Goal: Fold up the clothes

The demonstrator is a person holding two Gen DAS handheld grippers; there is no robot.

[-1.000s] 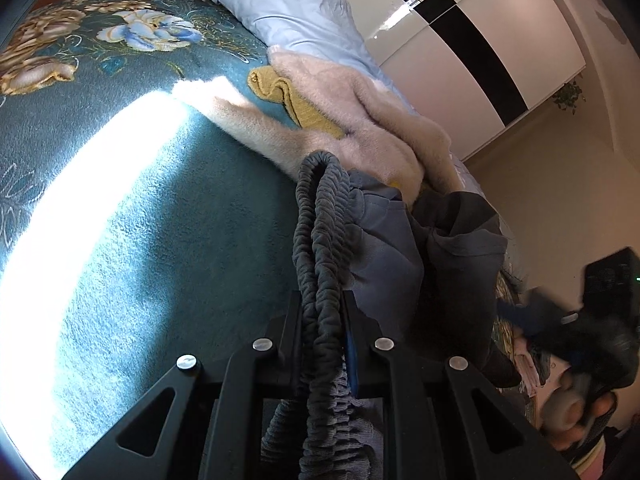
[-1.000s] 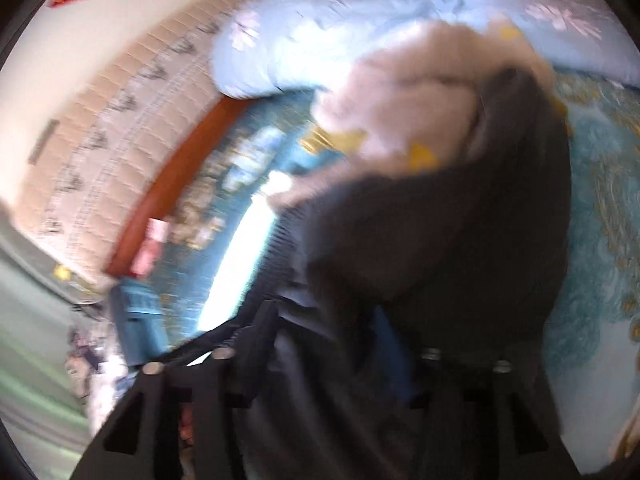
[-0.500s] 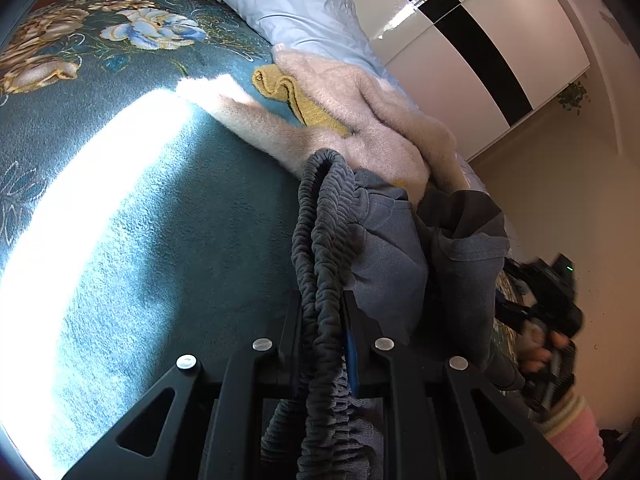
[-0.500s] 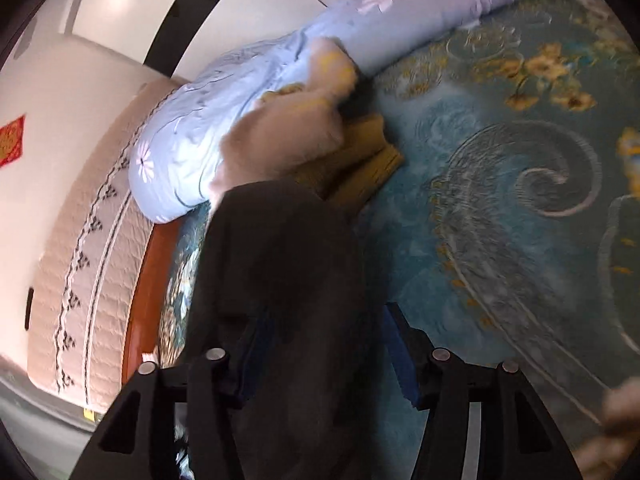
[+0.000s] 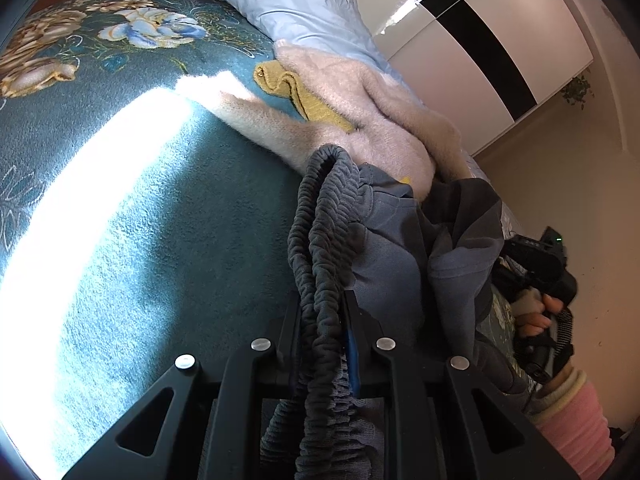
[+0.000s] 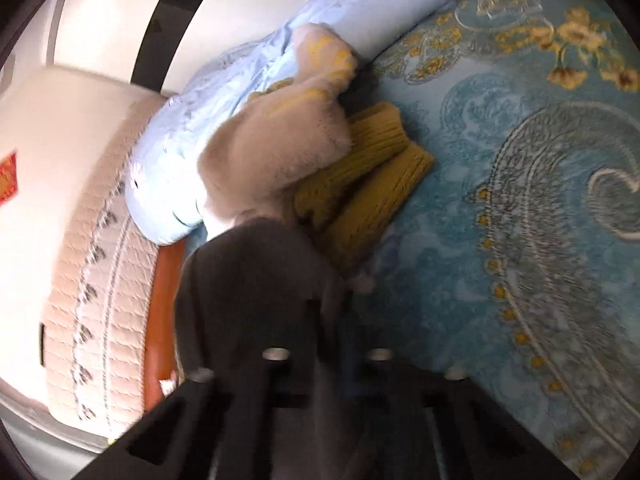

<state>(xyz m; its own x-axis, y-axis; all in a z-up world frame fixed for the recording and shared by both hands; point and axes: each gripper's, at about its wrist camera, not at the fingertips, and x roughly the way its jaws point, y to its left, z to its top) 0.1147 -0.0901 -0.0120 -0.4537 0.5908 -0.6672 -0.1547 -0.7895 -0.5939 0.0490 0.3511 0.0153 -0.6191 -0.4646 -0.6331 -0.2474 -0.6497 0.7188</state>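
Observation:
My left gripper [image 5: 323, 320] is shut on the ribbed elastic waistband of grey trousers [image 5: 384, 240], held up above the teal bed cover [image 5: 160, 240]. The trousers hang to the right toward my right gripper, which a hand holds at the right edge of the left wrist view [image 5: 536, 264]. In the right wrist view my right gripper [image 6: 332, 340] is shut on the same dark grey cloth [image 6: 256, 280], blurred by motion. Beyond lie a fluffy pink garment [image 5: 380, 120] [image 6: 272, 160] and a mustard knit [image 5: 296, 92] [image 6: 368, 184].
A pale blue pillow [image 5: 304, 4] [image 6: 280, 60] lies at the head of the bed by a padded headboard [image 6: 92, 260]. A white wardrobe with a black stripe [image 5: 480, 28] stands behind. A bright sun patch crosses the cover.
My right gripper has swung away from the left one and closed on the grey cloth, which now spreads between both. The left gripper has hardly moved.

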